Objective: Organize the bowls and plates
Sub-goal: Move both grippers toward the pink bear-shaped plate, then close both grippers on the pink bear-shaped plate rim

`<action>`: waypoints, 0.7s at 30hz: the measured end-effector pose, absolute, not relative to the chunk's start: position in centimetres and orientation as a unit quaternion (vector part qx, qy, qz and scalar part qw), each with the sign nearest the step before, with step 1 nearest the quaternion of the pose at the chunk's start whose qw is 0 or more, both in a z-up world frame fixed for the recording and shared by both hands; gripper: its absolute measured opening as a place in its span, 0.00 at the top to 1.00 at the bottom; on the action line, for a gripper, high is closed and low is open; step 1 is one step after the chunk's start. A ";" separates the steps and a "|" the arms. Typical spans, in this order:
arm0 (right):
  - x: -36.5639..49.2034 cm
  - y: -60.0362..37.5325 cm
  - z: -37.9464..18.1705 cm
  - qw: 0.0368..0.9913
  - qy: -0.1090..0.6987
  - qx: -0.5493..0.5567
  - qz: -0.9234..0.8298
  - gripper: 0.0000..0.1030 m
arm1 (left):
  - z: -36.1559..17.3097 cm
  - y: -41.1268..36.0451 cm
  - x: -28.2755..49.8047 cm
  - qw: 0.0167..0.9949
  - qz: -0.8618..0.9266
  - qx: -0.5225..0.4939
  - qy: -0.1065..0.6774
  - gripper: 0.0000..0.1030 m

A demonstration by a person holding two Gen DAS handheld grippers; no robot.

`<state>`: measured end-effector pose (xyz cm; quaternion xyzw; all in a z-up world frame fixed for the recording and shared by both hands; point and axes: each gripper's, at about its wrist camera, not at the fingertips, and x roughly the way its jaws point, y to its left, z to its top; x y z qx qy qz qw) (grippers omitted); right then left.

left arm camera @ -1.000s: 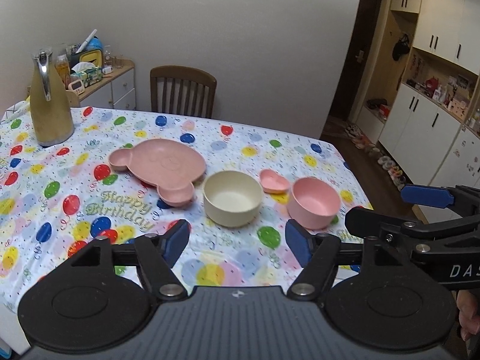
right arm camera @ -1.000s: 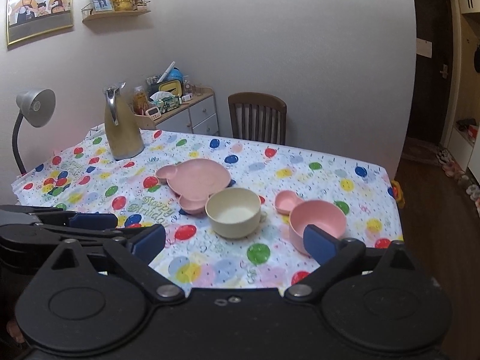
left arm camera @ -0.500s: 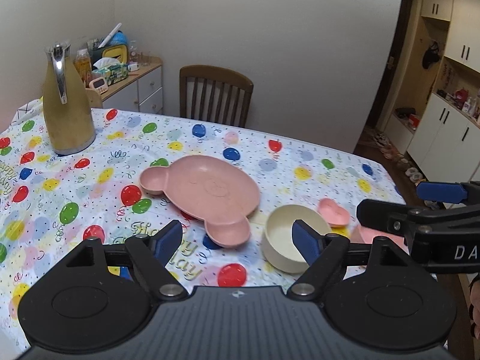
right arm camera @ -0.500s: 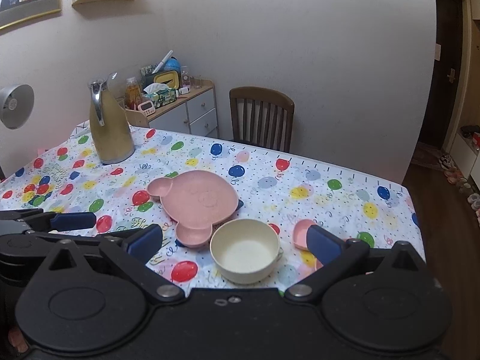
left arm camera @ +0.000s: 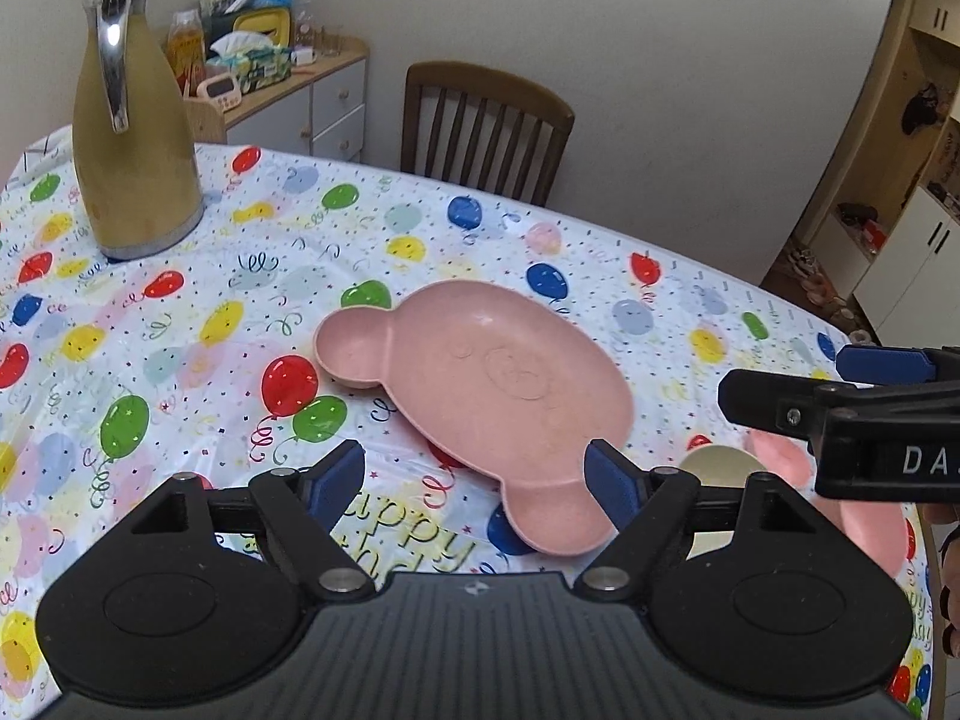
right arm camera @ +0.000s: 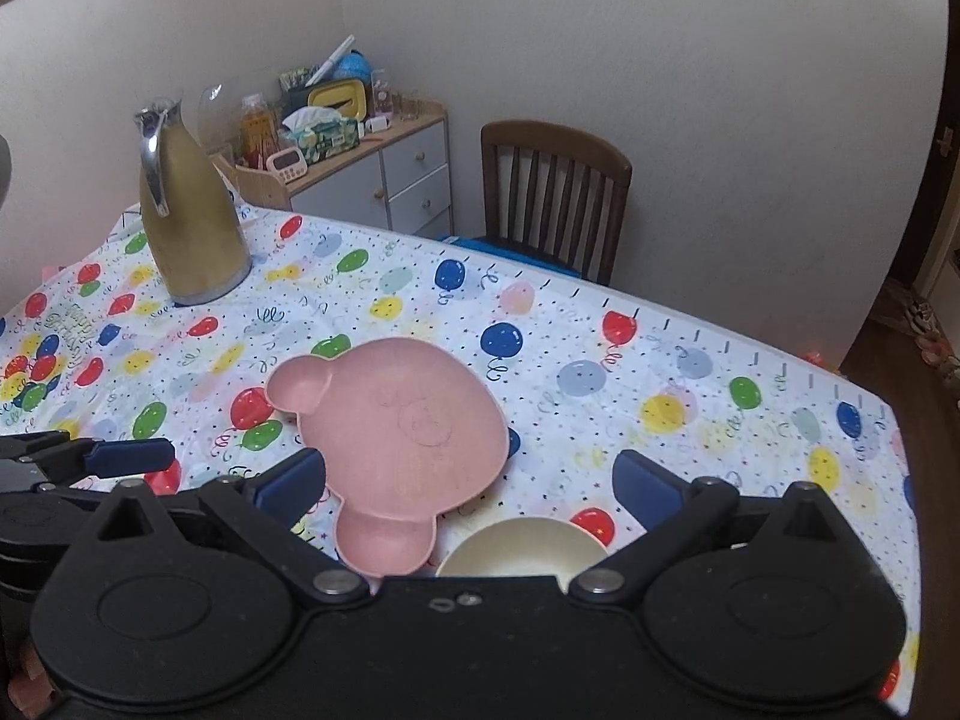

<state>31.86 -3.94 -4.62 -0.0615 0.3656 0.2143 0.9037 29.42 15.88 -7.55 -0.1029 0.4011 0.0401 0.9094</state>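
A gold jug (left arm camera: 135, 138) with a chrome handle is standing upright on the balloon-print tablecloth (left arm camera: 198, 324) at about ten o'clock. A wooden chair (left arm camera: 486, 129) is sitting behind the table's far edge at twelve o'clock. A cluttered white cabinet (right arm camera: 384, 171) is resting against the wall at eleven o'clock.

Bear-shaped plate (left arm camera: 480, 372): matt pink plastic, faintly speckled, embossed face. Cream bowl (right arm camera: 522, 552): matt, smooth. Tablecloth (left arm camera: 198, 300): glossy plastic sheet, balloon print, slightly wrinkled. Carafe (left arm camera: 135, 138): brushed gold body, shiny chrome handle. Chair (right arm camera: 555, 192): dark varnished wood. Gripper bodies matt black plastic, blue rubbery pads.
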 end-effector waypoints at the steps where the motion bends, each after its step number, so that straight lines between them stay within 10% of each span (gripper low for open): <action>1: 32.5 -3.6 -4.9 0.902 0.370 -0.062 0.213 0.01 | -7.9 16.2 29.9 0.907 0.043 -0.106 0.405 0.22; 21: 44.5 1.3 -12.2 0.860 0.453 -0.091 0.215 0.12 | -14.3 20.0 36.9 0.870 0.091 -0.177 0.450 0.22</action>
